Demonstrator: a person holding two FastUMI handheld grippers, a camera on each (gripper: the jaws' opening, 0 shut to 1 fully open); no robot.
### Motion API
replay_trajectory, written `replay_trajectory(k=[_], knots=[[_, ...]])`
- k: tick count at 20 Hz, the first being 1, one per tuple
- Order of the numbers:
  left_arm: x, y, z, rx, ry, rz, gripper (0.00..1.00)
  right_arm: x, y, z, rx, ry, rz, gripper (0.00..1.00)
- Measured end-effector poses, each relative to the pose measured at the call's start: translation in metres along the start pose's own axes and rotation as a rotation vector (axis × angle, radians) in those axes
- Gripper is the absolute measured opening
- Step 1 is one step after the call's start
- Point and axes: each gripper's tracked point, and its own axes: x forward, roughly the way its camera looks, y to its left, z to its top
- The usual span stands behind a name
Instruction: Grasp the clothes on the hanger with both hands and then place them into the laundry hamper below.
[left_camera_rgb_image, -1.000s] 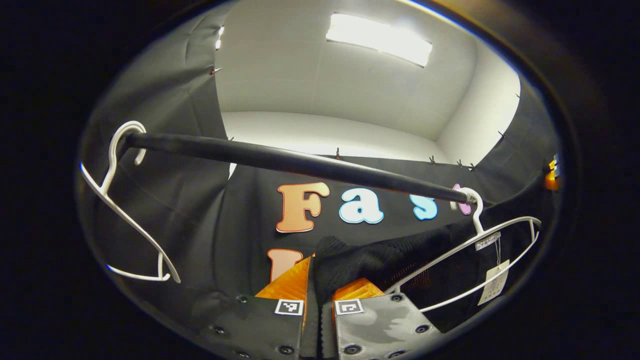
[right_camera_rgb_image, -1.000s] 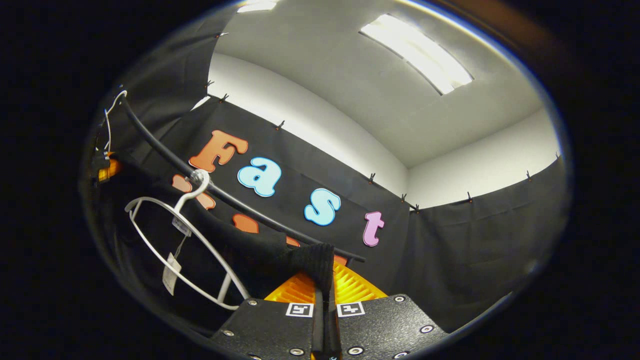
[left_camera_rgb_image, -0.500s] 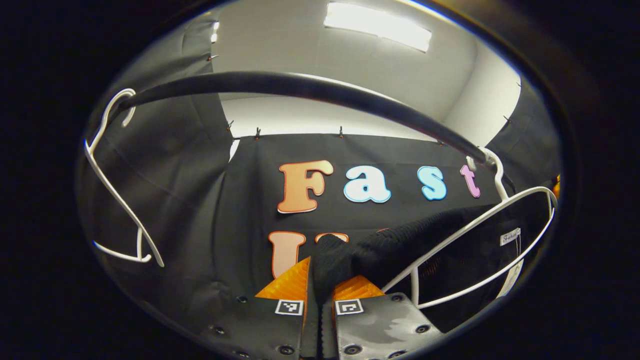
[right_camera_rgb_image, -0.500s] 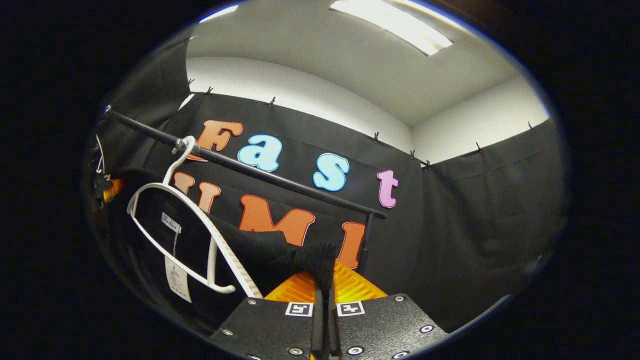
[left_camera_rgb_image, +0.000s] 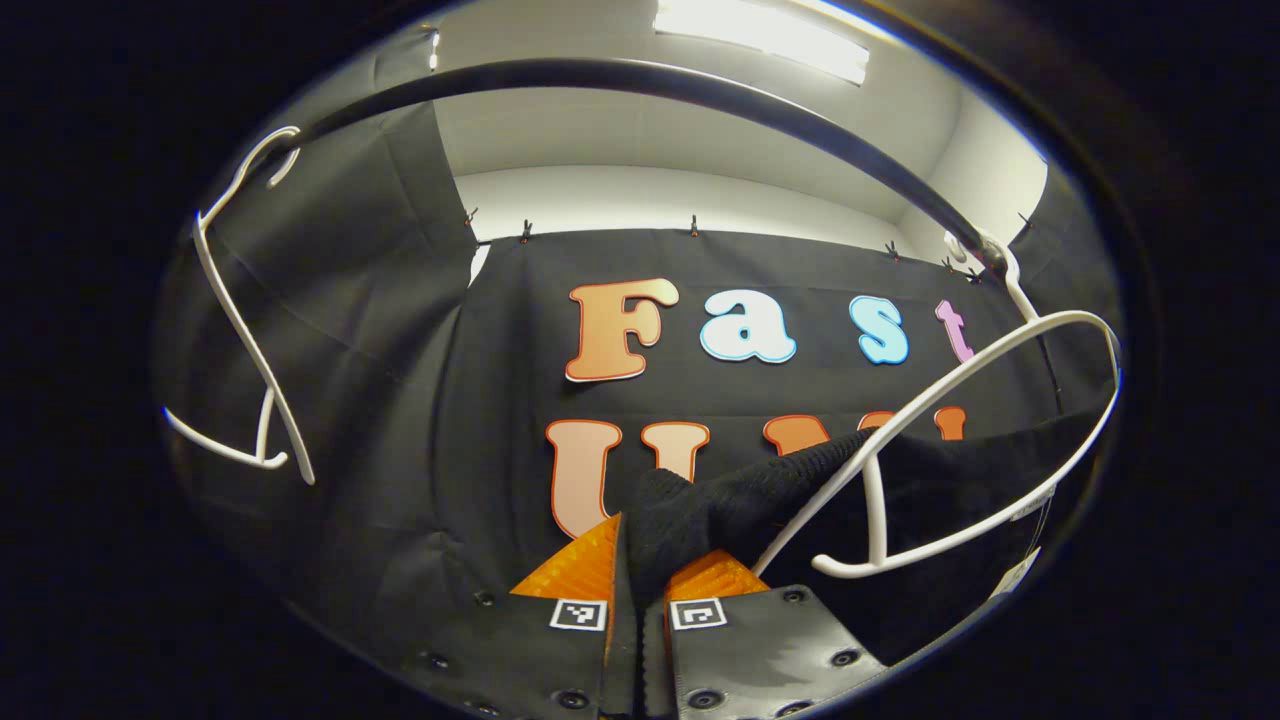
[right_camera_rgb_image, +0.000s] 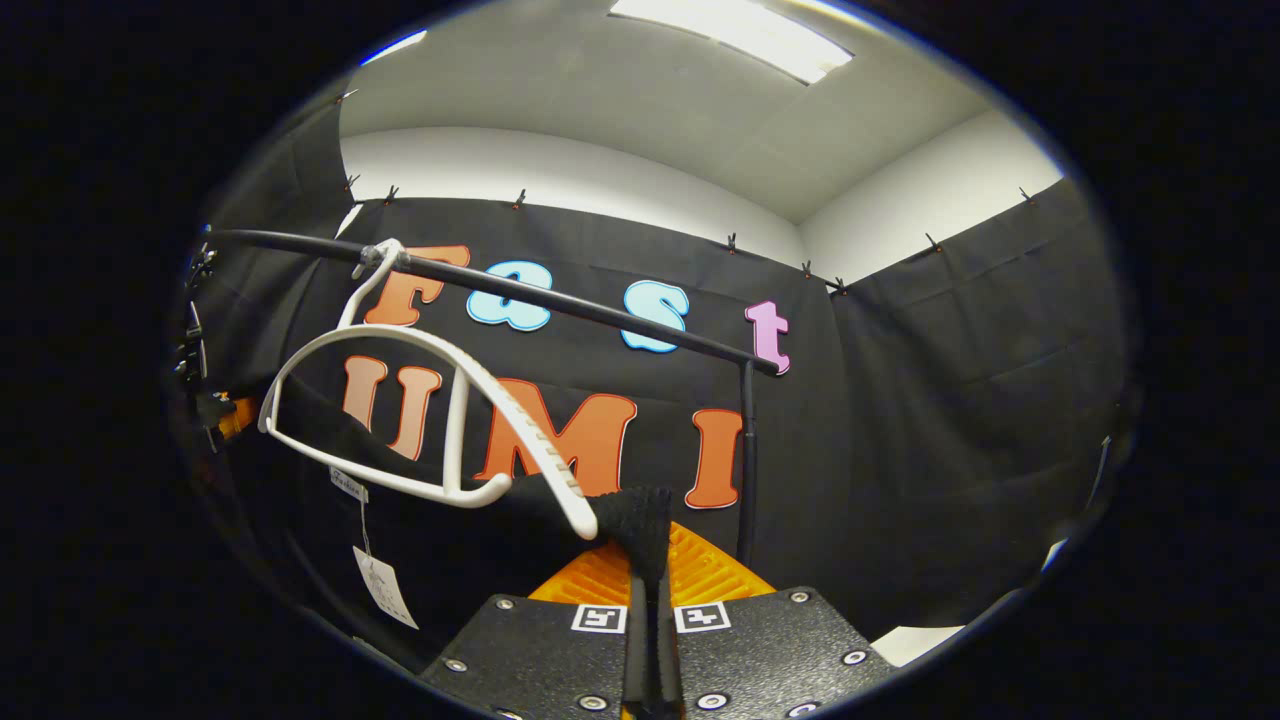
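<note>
Both clamped on the black garment (left_camera_rgb_image: 760, 495) — left claw (left_camera_rgb_image: 640, 570), right claw (right_camera_rgb_image: 650, 580) — stretched crosswise, draped just under the white hanger (right_camera_rgb_image: 450, 420).

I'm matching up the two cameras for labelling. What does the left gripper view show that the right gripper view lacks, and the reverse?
The left gripper view adds a bare spare hanger hooked near one end of the rail. The right gripper view adds the rail's upright support post. Both share the rail, the white hanger and the black garment stretched beside it. The left tool and the right tool are each shut on one end of the garment.
</note>
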Motion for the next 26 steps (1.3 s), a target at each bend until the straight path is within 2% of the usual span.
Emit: replay_trajectory(k=[6, 10, 15, 19, 26], knots=[[-0.017, 0.017, -0.047, -0.011, 0.100, 0.044, 0.09, -0.010, 0.027, -0.022, 0.013, 0.022, 0.023, 0.03], [-0.037, 0.031, -0.058, -0.012, 0.136, 0.057, 0.09, -0.035, 0.046, -0.027, 0.030, 0.034, 0.055, 0.03], [-0.076, 0.044, -0.062, 0.003, 0.165, 0.052, 0.10, -0.072, 0.079, -0.013, 0.028, 0.022, 0.123, 0.03], [-0.108, 0.031, -0.059, 0.039, 0.173, -0.001, 0.10, -0.094, 0.111, -0.007, 0.048, 0.037, 0.190, 0.03], [-0.157, -0.002, -0.081, -0.016, 0.288, -0.105, 0.10, -0.131, 0.167, -0.032, 0.084, 0.120, 0.308, 0.04]])
